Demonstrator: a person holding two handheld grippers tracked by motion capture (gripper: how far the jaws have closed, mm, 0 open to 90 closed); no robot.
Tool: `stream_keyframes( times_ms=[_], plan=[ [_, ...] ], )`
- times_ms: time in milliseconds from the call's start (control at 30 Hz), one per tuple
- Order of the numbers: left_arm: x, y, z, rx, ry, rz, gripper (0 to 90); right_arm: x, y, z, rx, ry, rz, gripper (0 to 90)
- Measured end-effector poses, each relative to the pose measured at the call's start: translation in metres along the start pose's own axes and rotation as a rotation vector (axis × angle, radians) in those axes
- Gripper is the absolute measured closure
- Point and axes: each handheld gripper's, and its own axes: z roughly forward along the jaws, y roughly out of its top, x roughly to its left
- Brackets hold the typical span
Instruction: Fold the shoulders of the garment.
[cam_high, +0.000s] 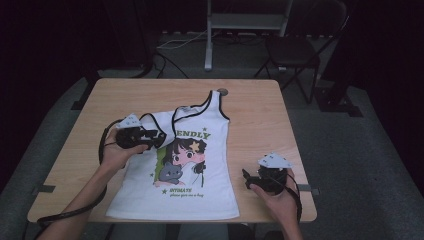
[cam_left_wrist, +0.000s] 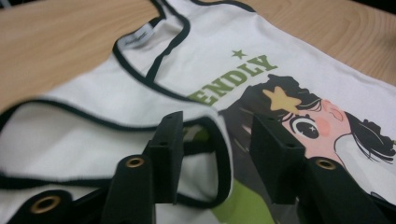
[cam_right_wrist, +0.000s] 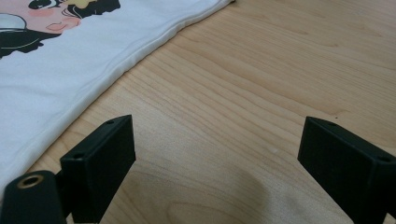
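Observation:
A white sleeveless top (cam_high: 192, 165) with black trim, green lettering and a cartoon girl and cat lies flat on the wooden table (cam_high: 255, 105). Its left shoulder part is folded over onto the print. My left gripper (cam_high: 159, 139) hovers at that fold. In the left gripper view its jaws (cam_left_wrist: 217, 126) stand apart, and the trimmed edge of the top (cam_left_wrist: 196, 56) curls between them without being pressed. My right gripper (cam_high: 246, 176) rests on bare wood right of the top's hem, jaws (cam_right_wrist: 217, 140) wide open with nothing between them; the top's side edge (cam_right_wrist: 70, 70) lies to its left.
A small round grommet (cam_high: 222, 92) sits in the table beyond the top's right strap. Behind the table stand a metal frame (cam_high: 240, 22) and a dark chair (cam_high: 295, 50). The table's front edge runs just below the hem.

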Motion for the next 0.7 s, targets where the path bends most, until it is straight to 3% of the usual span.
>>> stream_keyframes(
  times_ms=[133,200,467,500,533,700],
  plan=[
    [-0.006,0.013,0.012,0.056,0.012,0.098,51.1,0.000,0.000,0.000,0.000,-0.001,-0.002,10.5],
    [-0.008,0.017,0.018,0.083,0.008,0.125,51.1,0.000,0.000,0.000,-0.003,-0.001,-0.001,10.5],
    [-0.007,0.017,0.042,0.199,0.058,0.234,52.7,0.000,0.000,0.000,0.000,0.001,-0.005,10.5],
    [-0.007,0.017,0.042,0.199,0.058,0.234,60.7,0.000,0.000,0.000,0.000,0.001,-0.005,10.5],
    [-0.007,0.016,0.043,0.208,0.062,0.243,60.7,0.001,0.000,0.000,0.001,0.000,-0.004,10.5],
    [-0.004,0.018,0.045,0.205,0.059,0.246,81.9,0.001,0.000,0.000,0.002,0.000,-0.006,10.5]
  ],
)
